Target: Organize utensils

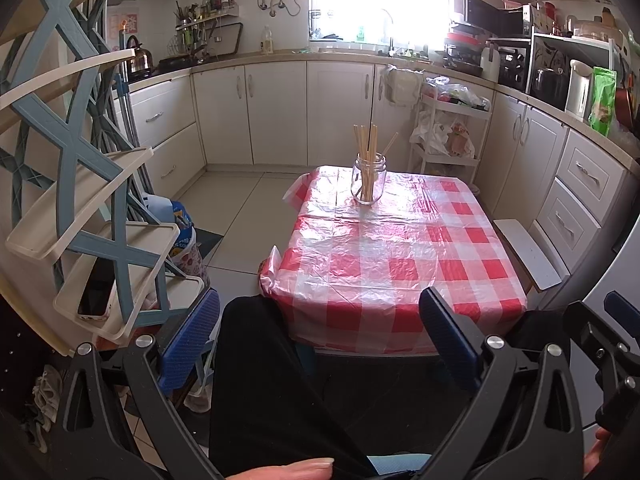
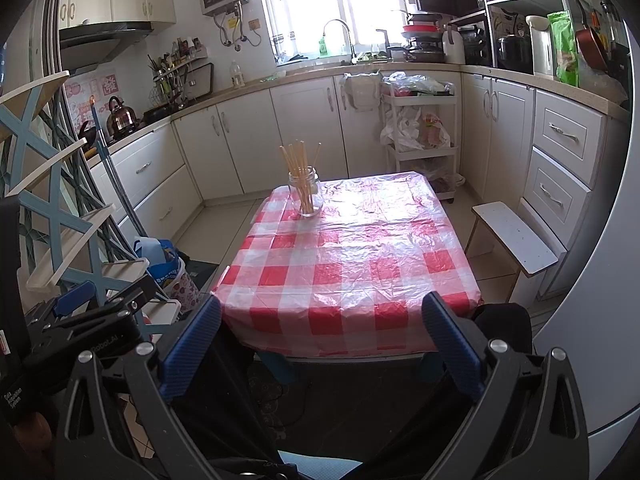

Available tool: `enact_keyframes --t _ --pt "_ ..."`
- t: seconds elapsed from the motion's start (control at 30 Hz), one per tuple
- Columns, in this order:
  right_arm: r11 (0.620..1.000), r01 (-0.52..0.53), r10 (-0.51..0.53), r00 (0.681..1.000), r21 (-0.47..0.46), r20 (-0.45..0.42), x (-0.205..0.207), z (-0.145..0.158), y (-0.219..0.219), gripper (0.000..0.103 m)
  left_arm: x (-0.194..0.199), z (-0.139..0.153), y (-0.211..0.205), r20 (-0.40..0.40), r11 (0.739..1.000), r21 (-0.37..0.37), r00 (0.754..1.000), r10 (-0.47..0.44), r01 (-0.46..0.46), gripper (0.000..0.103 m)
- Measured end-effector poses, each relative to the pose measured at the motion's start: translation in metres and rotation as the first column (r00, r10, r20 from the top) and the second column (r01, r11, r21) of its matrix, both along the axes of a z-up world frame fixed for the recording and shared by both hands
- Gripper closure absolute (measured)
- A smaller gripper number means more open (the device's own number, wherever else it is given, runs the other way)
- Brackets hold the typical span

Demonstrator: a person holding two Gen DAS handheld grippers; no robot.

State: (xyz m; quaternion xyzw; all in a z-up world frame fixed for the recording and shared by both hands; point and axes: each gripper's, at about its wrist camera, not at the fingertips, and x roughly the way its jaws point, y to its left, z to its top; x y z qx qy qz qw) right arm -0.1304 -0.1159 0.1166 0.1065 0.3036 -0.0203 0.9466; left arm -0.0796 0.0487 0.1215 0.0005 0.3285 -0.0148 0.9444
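Note:
A clear glass jar (image 1: 368,179) (image 2: 306,196) stands upright at the far left of a table under a red-and-white checked cloth (image 1: 396,248) (image 2: 360,256). Several wooden chopsticks (image 1: 366,148) (image 2: 298,162) stick up out of it. My left gripper (image 1: 320,332) is open and holds nothing; it hangs well short of the table's near edge, above a person's dark-clothed lap. My right gripper (image 2: 324,336) is open too, empty, at the near edge of the table. In the right wrist view the left gripper's body (image 2: 92,320) shows at the lower left.
A blue-and-cream folding rack (image 1: 92,200) with a phone (image 1: 98,290) on a shelf stands close on the left. A small white stool (image 1: 526,252) (image 2: 516,236) sits right of the table. White cabinets, a trolley (image 2: 420,136) and bags (image 2: 172,268) ring the floor.

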Motion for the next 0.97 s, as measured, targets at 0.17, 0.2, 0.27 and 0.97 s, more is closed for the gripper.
enact_keyframes --t 0.17,0.2,0.27,0.97 --pt "1.000 0.002 -0.002 1.000 -0.003 -0.009 0.001 -0.003 0.002 0.007 0.000 -0.006 0.005 -0.005 1.000 -0.003 1.000 0.002 -0.002 0.007" --pt "1.000 0.001 -0.001 1.000 -0.007 -0.012 0.001 -0.005 0.003 0.007 0.000 -0.006 0.004 -0.005 1.000 -0.004 1.000 0.002 -0.002 0.007" --pt "1.000 0.001 -0.001 1.000 -0.018 -0.013 0.000 -0.007 0.005 0.007 0.000 -0.008 0.005 -0.008 1.000 -0.009 1.000 0.000 0.000 0.007" --pt "0.999 0.022 -0.023 1.000 -0.032 -0.017 -0.002 -0.008 -0.003 0.007 0.000 -0.020 -0.005 -0.065 0.998 -0.004 0.996 -0.059 0.059 0.007"
